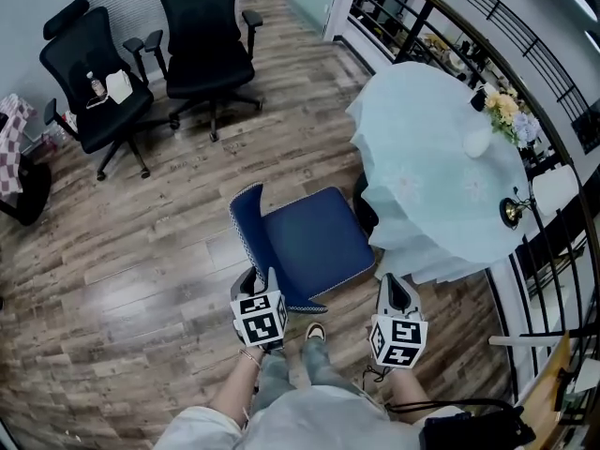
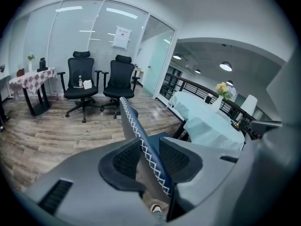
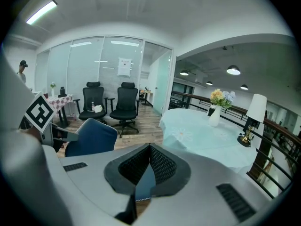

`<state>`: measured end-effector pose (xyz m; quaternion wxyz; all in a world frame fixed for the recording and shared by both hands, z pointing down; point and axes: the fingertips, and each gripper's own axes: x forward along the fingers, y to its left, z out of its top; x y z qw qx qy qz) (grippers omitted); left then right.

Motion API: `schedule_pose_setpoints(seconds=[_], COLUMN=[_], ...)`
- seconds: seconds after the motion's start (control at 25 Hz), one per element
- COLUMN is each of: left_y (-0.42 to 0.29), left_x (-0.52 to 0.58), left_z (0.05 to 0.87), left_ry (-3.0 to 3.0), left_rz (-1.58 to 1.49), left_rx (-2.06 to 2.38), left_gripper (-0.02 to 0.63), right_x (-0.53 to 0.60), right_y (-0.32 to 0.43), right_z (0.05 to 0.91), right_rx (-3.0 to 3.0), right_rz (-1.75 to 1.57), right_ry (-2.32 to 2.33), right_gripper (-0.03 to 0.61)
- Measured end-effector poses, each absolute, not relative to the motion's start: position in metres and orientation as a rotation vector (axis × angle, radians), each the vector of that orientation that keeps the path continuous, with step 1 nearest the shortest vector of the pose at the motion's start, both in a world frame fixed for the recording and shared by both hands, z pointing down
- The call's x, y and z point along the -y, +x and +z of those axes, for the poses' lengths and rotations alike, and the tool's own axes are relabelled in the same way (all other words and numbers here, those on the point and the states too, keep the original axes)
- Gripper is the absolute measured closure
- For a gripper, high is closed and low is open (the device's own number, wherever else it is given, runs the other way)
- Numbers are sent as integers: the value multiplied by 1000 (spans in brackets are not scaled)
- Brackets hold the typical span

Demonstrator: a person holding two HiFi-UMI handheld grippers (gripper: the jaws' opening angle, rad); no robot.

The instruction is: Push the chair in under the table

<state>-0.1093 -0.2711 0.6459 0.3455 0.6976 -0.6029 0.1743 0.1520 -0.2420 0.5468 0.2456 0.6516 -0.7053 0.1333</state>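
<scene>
the push is being judged as barely begun: the table (image 1: 422,139), draped in a pale blue cloth, is being faced by the chair (image 1: 300,242), which is standing on the wood floor (image 1: 141,251) just beside it, with only the seat's (image 1: 323,237) front edge reaching the hanging cloth. the top of the backrest (image 2: 136,126) is being clamped by the left claw (image 1: 259,282), its pads filled by the padding, while a thin blue strip at the seat's near corner is being pinched by the right claw (image 1: 394,287), its jaws drawn almost together. a steady slide toward the table is being called for next, with both grips firm so the chair is not twisted into the cloth. the chair is being shown as dark blue and padded, its curved backrest low, its edges being traced by white zigzag stitching (image 2: 146,147).
</scene>
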Motion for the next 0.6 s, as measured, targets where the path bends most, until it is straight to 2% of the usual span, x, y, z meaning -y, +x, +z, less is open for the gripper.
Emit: schedule_pose_setpoints(seconds=[0.6], left_y=[-24], left_x=[295], left_z=[644], left_ry=[1843], left_rz=[440], left_rx=[1558], left_gripper=[486], right_x=[242], right_y=[231], right_z=[552], right_rx=[1863], right_rz=[403], right_ry=[1813], right_gripper=[561])
